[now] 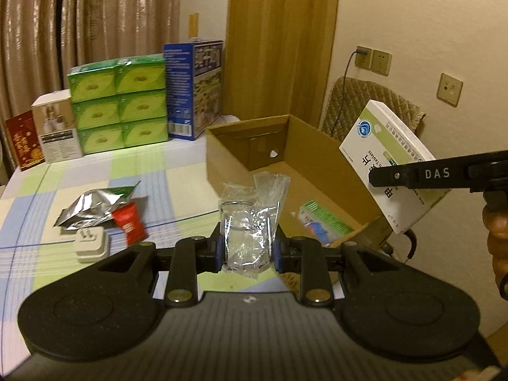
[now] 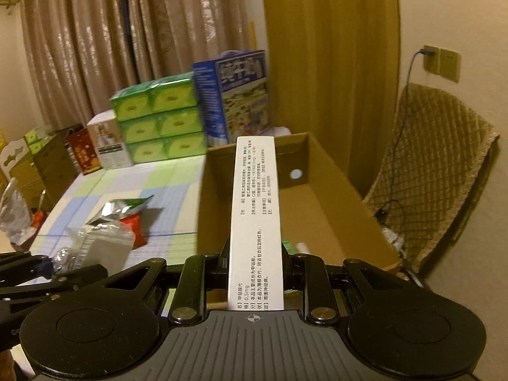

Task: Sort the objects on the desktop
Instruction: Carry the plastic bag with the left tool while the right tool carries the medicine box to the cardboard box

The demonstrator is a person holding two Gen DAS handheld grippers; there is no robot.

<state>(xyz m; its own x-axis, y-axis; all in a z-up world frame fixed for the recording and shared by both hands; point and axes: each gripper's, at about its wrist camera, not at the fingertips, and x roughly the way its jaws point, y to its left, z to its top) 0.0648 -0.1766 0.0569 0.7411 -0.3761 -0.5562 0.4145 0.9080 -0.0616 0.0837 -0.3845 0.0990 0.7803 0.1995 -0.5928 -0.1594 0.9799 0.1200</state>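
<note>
Lettering "0.5mg" marks the white medicine box (image 2: 256, 222) my right hand-held gripper (image 2: 256, 255) clamps; my left hand-held gripper (image 1: 247, 247) pinches a crinkled clear plastic wrapper (image 1: 250, 219).

6 green tissue packs (image 1: 118, 107), 1 cardboard box (image 1: 320, 146), 2 grippers (image 1: 247, 252)
</note>
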